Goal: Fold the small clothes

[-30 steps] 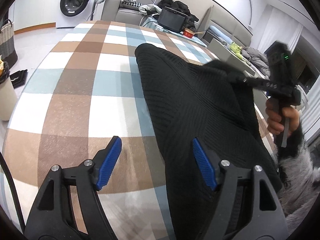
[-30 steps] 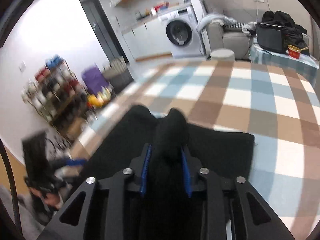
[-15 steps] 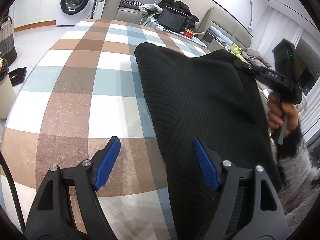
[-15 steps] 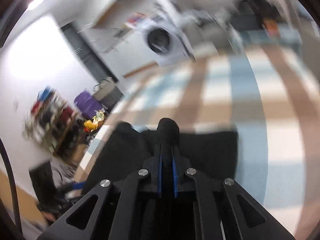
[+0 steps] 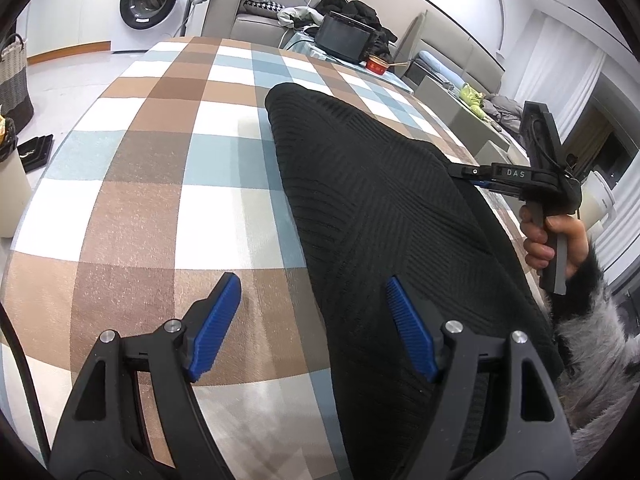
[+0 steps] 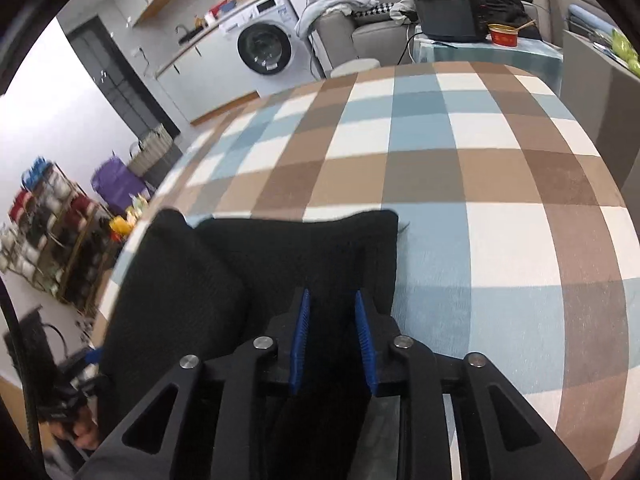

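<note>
- Left wrist view: black knit garment (image 5: 384, 216) lies flat on the checked cloth (image 5: 152, 184); left gripper (image 5: 312, 320) gapes, grasping nothing.
- Right wrist view: right gripper (image 6: 332, 320), jaws just parting, has released it. Probably soft, limp, light; pinch edges or corners.

Both grippers: matte black plastic frames w/ triangular cut-outs, silver round screw heads at the pivots, ribbed blue pads on the fingers (image 5: 218, 322). Left gripper (image 5: 312, 320) has thin black cable curving along left edge of view. Right gripper (image 5: 466, 174) seen side-on: white "DAS" lettering on the black body, grey trigger-style handle, black camera block on top w/ cable. Right hand (image 5: 554, 240) wears fluffy grey-and-black fur sleeve (image 5: 592, 332)
</note>
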`<state>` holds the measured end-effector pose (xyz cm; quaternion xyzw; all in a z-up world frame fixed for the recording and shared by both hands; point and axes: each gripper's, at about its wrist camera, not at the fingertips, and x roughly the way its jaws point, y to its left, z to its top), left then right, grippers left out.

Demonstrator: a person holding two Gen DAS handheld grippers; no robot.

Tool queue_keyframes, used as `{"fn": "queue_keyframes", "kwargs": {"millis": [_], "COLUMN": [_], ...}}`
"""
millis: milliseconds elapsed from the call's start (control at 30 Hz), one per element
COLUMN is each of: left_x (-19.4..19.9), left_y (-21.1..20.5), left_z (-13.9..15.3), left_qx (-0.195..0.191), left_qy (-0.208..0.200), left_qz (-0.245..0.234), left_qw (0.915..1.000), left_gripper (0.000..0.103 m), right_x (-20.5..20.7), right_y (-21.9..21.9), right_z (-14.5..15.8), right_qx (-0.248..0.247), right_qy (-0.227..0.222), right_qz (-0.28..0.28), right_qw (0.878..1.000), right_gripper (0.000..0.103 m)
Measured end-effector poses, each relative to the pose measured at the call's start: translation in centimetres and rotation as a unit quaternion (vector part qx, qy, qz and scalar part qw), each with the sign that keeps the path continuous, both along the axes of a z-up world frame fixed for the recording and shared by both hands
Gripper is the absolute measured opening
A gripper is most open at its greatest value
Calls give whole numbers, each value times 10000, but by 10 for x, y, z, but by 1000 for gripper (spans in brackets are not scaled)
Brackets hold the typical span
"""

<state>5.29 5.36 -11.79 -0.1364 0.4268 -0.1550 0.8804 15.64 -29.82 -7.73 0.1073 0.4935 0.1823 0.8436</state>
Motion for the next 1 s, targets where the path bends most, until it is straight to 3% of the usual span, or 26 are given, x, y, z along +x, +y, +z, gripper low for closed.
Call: {"fn": "queue_keyframes", "kwargs": {"millis": [67, 133, 167, 200, 233, 300, 333, 433, 533, 633, 700, 867, 1000], "left_x": [-1, -2, -2, -3, -3, -4, -4, -5, -8, -8, -9, -12, -19], "left_y": [0, -1, -1, -2, -2, -3, -4, -4, -3, 0, -1, -2, -5], "left_z": [0, 0, 0, 1, 2, 3, 3, 3, 5, 5, 6, 8, 12], "left_qx": [5, 20, 32, 39, 38, 39, 43, 35, 100, 50, 85, 109, 114], "left_qy": [-7, -18, -23, -34, -62, -90, -84, -81, -125, -118, -146, -178, -250], "left_qz": [13, 20, 18, 19, 11, 4, -4, -18, 35, 133, 162, 241, 262], "left_qw": [10000, 10000, 10000, 10000, 10000, 10000, 10000, 10000, 9999, 9998, 9997, 9995, 9993], "left_gripper": [73, 73, 73, 73, 73, 73, 73, 73, 73, 73, 73, 73, 73], "right_x": [0, 1, 1, -3, -11, -27, -26, -12, -2, -16, -35, -101, -155], "right_y": [2, 7, 11, 15, 21, 32, 33, 27, 22, 6, -4, -19, -12], "right_z": [-2, -2, -1, 6, 20, 45, 48, 27, 2, 10, 23, 41, 31], "right_qx": [298, 187, 10, -99, -113, -601, -647, -1036, -1079, -532, -279, 330, 181], "right_qy": [132, 34, -61, -280, -739, -1484, -1520, -1041, -357, -329, -428, -365, -151], "right_qz": [27, 18, -4, 42, 212, 364, 318, 42, -45, -246, -292, -119, 86], "right_qw": [9995, 9998, 10000, 9996, 9970, 9864, 9857, 9891, 9935, 9977, 9983, 9987, 9997], "right_gripper": [25, 25, 15, 6, 5, 5, 5, 5, 9, 20, 34, 36, 36]}}
